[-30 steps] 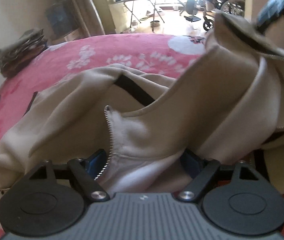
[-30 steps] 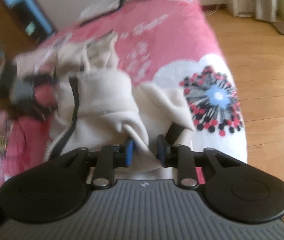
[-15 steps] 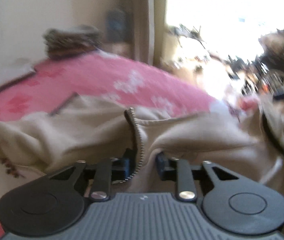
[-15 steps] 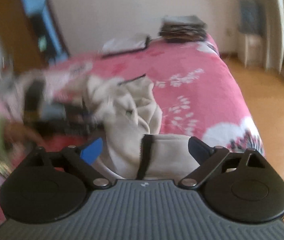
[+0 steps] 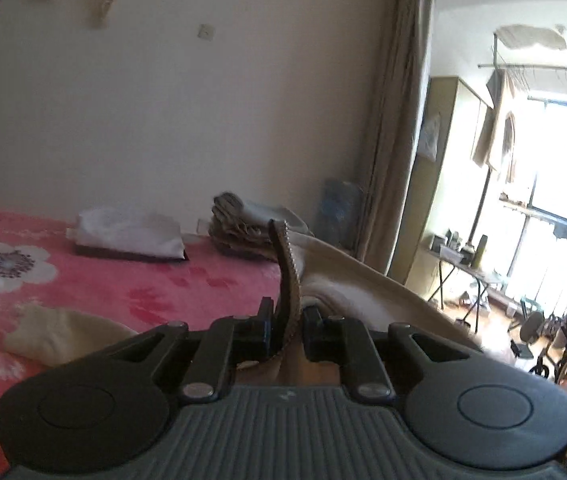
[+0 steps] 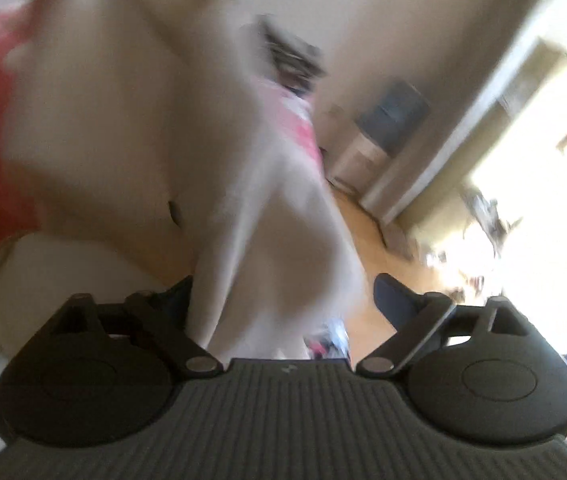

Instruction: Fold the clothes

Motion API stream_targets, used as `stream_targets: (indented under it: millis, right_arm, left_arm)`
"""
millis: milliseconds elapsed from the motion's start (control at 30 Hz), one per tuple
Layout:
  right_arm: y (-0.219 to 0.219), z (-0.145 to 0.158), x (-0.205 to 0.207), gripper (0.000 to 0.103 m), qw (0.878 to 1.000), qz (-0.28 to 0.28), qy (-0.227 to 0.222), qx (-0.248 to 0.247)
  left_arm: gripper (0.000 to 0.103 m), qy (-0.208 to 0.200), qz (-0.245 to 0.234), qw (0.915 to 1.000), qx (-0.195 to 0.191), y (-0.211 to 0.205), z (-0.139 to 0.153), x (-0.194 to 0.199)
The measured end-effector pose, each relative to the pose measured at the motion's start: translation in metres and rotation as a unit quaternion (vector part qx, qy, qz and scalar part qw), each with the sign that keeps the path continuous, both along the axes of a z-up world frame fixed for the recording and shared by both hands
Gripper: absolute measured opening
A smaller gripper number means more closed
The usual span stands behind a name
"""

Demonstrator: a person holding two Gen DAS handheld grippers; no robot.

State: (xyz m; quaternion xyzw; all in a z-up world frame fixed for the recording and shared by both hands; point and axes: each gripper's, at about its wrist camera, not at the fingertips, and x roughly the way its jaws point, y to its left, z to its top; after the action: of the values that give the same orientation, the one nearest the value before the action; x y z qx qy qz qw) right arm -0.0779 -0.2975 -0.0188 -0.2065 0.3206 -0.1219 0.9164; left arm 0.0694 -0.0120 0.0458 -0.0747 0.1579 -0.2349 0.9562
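Left gripper [image 5: 287, 330] closes on the hoodie's [image 5: 363, 280] zipper edge, lifting; right gripper [image 6: 283, 300] closes around loose cloth. Next: grip, then spread it flat on the bed [image 5: 83, 280].

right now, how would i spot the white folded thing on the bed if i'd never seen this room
Follow the pink floral bed to its far end by the wall. The white folded bundle lies flat on a dark slab, left of the greyish stack of clothes; it is the only white thing there.
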Motion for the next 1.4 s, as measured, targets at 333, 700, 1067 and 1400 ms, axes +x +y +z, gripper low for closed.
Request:
stream_targets:
  millis: [333, 700, 1067, 1400]
  right_arm:
    - [0.002, 0.011, 0.034, 0.069, 0.989, 0.092, -0.071, 0.093]
    - [-0.03, 0.041, 0.049, 0.01, 0.983, 0.007, -0.137, 0.119]
    - [-0.005, 0.232, -0.067, 0.01, 0.914, 0.094, -0.385, 0.089]
    - [-0.004, 0.354, -0.143, 0.01, 0.85, 0.179, -0.476, 0.139]
  left_arm:
    - [0.014, -0.022, 0.031, 0.9992, 0.007, 0.015, 0.01, -0.036]
    - [0.014, -0.049, 0.084, 0.9952, 0.003, 0.032, 0.022, -0.055]
    - [0.013, -0.232, 0.133, 0.9635, 0.008, 0.058, 0.15, -0.143]
    - [0.013, -0.336, 0.155, 0.929, -0.001, 0.065, 0.245, -0.226]
